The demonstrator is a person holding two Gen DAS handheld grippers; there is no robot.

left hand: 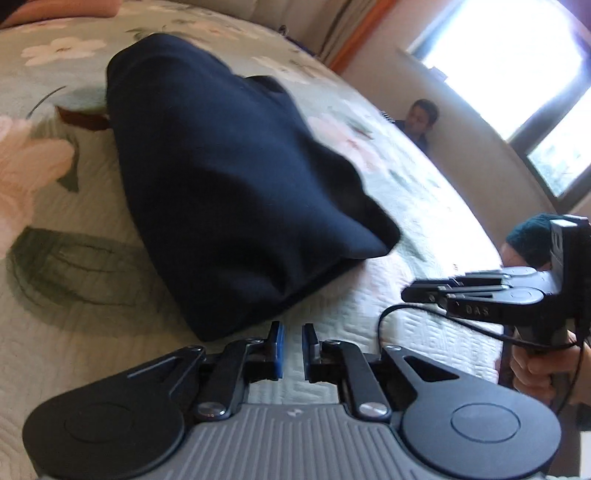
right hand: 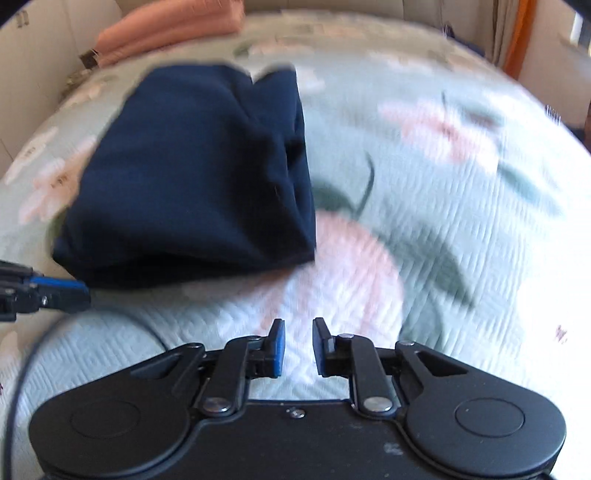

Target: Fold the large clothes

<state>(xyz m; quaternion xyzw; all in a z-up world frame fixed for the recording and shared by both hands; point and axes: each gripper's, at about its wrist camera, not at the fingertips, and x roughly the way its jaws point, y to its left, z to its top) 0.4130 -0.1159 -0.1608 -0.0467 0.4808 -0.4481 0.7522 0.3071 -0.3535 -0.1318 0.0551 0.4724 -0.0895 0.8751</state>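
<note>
I see a bed with a pale green floral quilt. Directly on it lies a folded navy garment, bunched at one end. At the far edge rests a folded salmon-pink cloth.

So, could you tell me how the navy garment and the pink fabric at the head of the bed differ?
The navy garment is dark blue and lies mid-bed as a bulky folded bundle; the pink fabric is salmon-coloured and sits at the far edge, near the wall. The navy garment is close to both open grippers, while the pink fabric is far from them. Both rest on the floral quilt and look folded.
</note>
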